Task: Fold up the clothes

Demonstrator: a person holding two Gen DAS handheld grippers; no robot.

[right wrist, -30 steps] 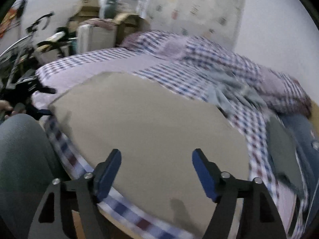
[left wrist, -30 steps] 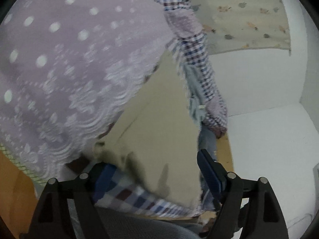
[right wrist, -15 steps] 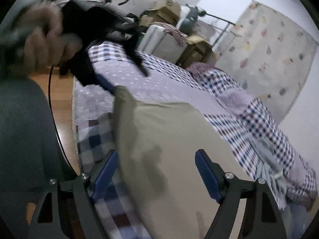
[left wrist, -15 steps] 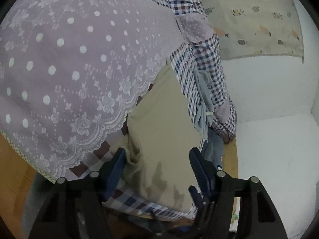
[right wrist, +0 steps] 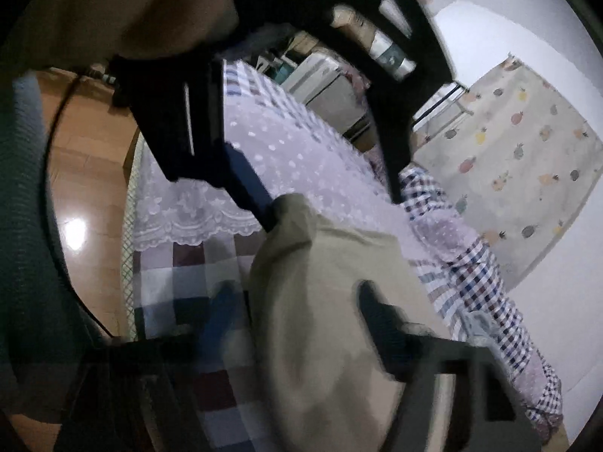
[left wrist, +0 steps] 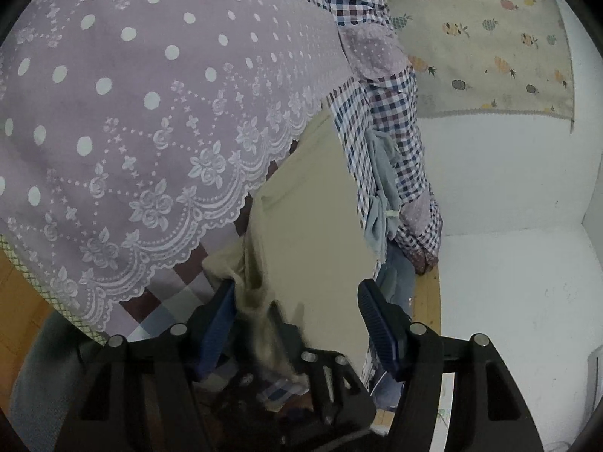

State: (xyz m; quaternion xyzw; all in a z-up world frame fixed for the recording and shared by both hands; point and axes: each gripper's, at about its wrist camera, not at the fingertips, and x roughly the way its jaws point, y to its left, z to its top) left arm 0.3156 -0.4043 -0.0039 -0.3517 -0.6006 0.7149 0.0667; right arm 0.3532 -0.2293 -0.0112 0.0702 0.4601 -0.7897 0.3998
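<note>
A khaki garment (left wrist: pixel 312 233) lies flat on the bed, its near corner bunched up. My left gripper (left wrist: pixel 299 312) is open around that corner, and the bunched cloth rests against the left blue pad (left wrist: pixel 220 316). In the right wrist view the same garment (right wrist: pixel 324 301) fills the middle. My right gripper (right wrist: pixel 301 316) is open just above it, blurred by motion, with nothing pinched. The left gripper's blue finger (right wrist: pixel 248 184) touches the garment's raised far corner there, with a hand (right wrist: pixel 124 7) holding that tool at the top.
The bed has a plaid sheet (left wrist: pixel 380 105) and a lilac dotted lace cover (left wrist: pixel 150 113). A light blue garment (left wrist: pixel 380 188) and jeans (left wrist: pixel 395 282) lie beyond the khaki one. A pineapple-print cloth (right wrist: pixel 520 158) hangs on the white wall. Wooden floor (right wrist: pixel 83 173) lies left, with boxes behind.
The left gripper has closed in on the khaki garment's corner, which now bunches between its fingers. The right gripper has swung left toward that corner, bringing the left tool close into view.
</note>
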